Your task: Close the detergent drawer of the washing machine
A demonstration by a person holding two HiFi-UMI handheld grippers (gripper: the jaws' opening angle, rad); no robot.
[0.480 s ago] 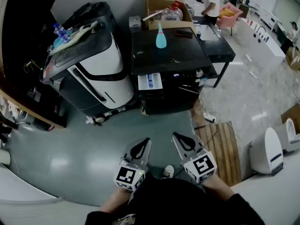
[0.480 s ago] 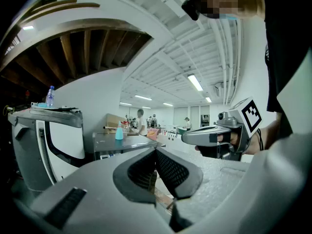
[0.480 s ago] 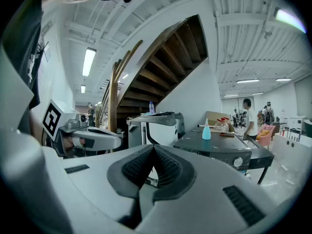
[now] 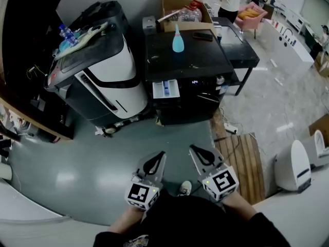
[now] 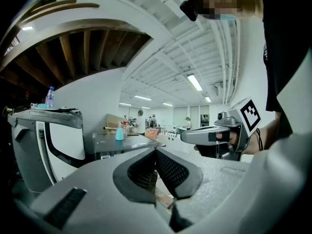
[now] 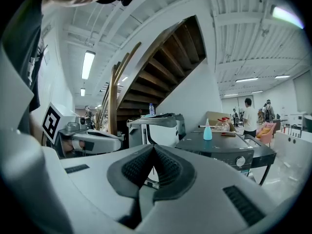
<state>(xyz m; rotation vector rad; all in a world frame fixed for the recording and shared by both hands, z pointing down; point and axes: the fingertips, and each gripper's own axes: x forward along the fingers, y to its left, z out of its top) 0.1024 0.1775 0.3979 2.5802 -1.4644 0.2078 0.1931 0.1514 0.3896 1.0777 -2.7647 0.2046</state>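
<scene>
A black washing machine (image 4: pixel 185 60) stands ahead in the head view. Its white detergent drawer (image 4: pixel 165 89) sticks out of the front at the upper left, with a blue compartment showing. A light-blue bottle (image 4: pixel 177 39) stands on the machine's top. Both grippers are held low near the person's body, well short of the machine. My left gripper (image 4: pixel 161 154) is shut with nothing in it. My right gripper (image 4: pixel 191 149) is shut and empty too. The machine (image 6: pixel 219 147) and bottle (image 6: pixel 207 130) also show in the right gripper view, and the bottle (image 5: pixel 119 132) in the left gripper view.
A white-and-black appliance (image 4: pixel 97 66) with a water bottle (image 4: pixel 67 34) on top stands left of the machine. A cardboard box (image 4: pixel 180 4) sits behind it, a black side table (image 4: pixel 239 48) to its right. A wooden pallet (image 4: pixel 241 158) lies on the floor at right.
</scene>
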